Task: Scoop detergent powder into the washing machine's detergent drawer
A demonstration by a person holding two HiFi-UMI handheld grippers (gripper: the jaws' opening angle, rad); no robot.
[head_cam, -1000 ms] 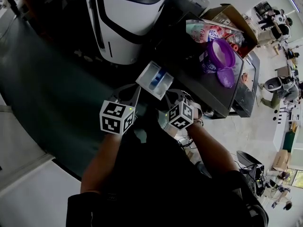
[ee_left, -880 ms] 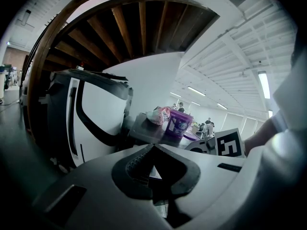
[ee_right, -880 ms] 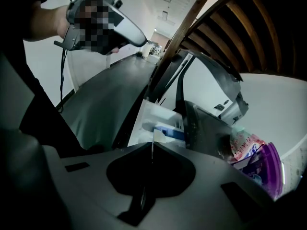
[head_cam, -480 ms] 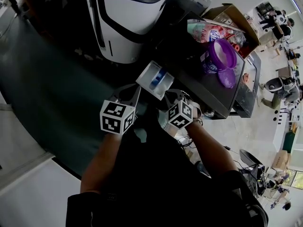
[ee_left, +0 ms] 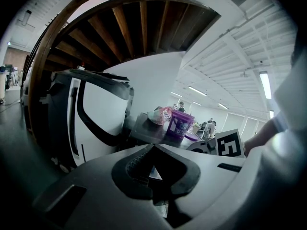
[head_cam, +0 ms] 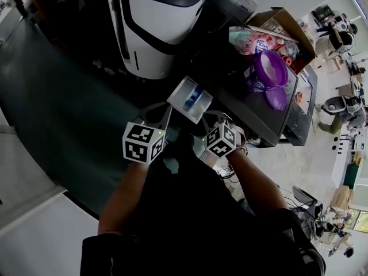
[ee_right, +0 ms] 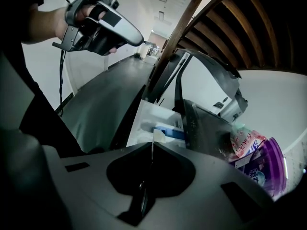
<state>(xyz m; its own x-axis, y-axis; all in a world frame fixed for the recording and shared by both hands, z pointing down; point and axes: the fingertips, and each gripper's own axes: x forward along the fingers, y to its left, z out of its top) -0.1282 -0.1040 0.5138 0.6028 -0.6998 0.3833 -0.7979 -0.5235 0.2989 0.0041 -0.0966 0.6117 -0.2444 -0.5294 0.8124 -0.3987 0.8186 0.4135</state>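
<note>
The white washing machine (head_cam: 161, 22) has its detergent drawer (head_cam: 191, 98) pulled out; the drawer is white with a blue insert. My right gripper (ee_right: 152, 147) is shut on the thin handle of a small white scoop (ee_right: 159, 136), which is held just over the near end of the detergent drawer (ee_right: 153, 121). In the head view my right gripper (head_cam: 214, 115) sits at the drawer's right corner and my left gripper (head_cam: 167, 111) at its left corner. My left gripper (ee_left: 153, 146) is shut with nothing in it. The purple detergent tub (head_cam: 265, 71) stands open on the dark top to the right.
The tub's purple lid (head_cam: 276, 96) lies beside it, with a pink bag (head_cam: 250, 39) and a cardboard box (head_cam: 282, 22) behind. A curved dark counter (head_cam: 52, 114) runs at the left. People and office chairs (head_cam: 339, 105) are far off at the right.
</note>
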